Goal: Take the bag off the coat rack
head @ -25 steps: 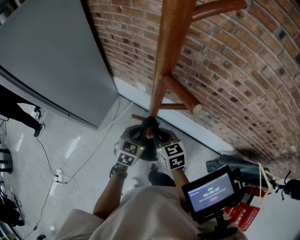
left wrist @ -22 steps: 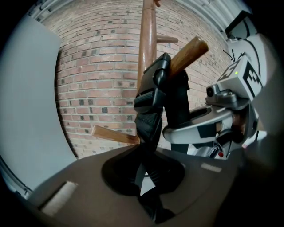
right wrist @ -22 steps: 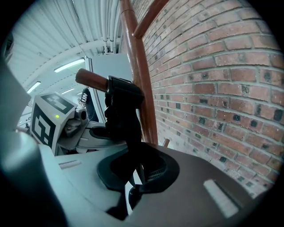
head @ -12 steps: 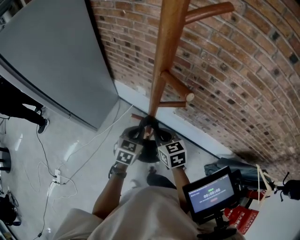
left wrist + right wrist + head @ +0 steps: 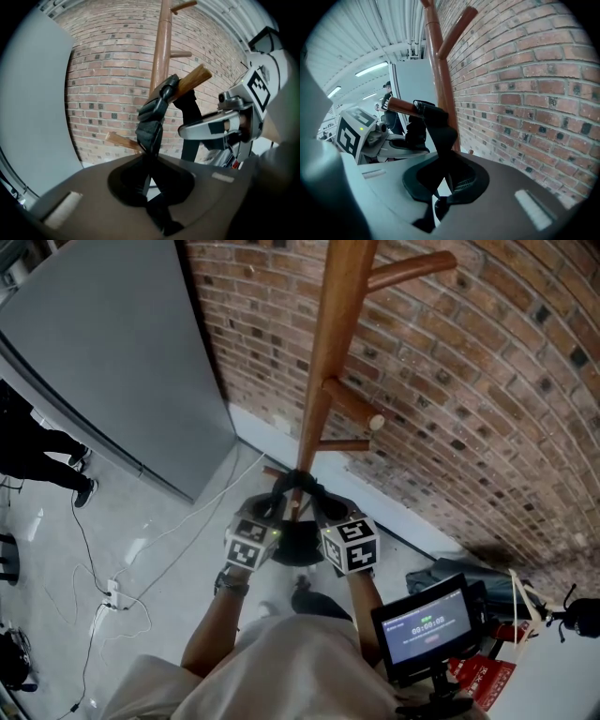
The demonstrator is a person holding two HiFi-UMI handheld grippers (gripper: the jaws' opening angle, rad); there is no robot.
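Brick wall (image 5: 487, 381) fills the right side and back, with a big grey panel (image 5: 103, 352) leaning in from the left. Pale glossy floor (image 5: 169, 549) below.

Wooden coat rack (image 5: 330, 352) stands just off the wall, pole upright with angled pegs at several heights.

The operator stands right at the rack with both forearms out in front. A small screen (image 5: 427, 626) is mounted at their right hip. A second person's dark legs (image 5: 47, 451) show at the left edge, well apart.

Bag: only its black strap (image 5: 151, 119) is clearly readable. It's looped over a low peg (image 5: 191, 79), draped across the peg tip with both runs hanging down. There's a dark rounded mass (image 5: 298, 545) under the grippers; can't tell if that's the bag body or the rack base.

Left gripper (image 5: 150, 161): jaws pressed together, pinching one run of the strap just below the peg. The webbing goes straight into the closed gap.

Right gripper (image 5: 440, 183): jaws also clamped, pinching the other run. The strap drops from the peg into its gap.

The two grippers sit side by side, close together, tips converging at the pole with the peg between and above them. Marker cubes face up toward the head camera.

White cable and power strip (image 5: 114, 592) lie on the floor to the left, clear of the rack.
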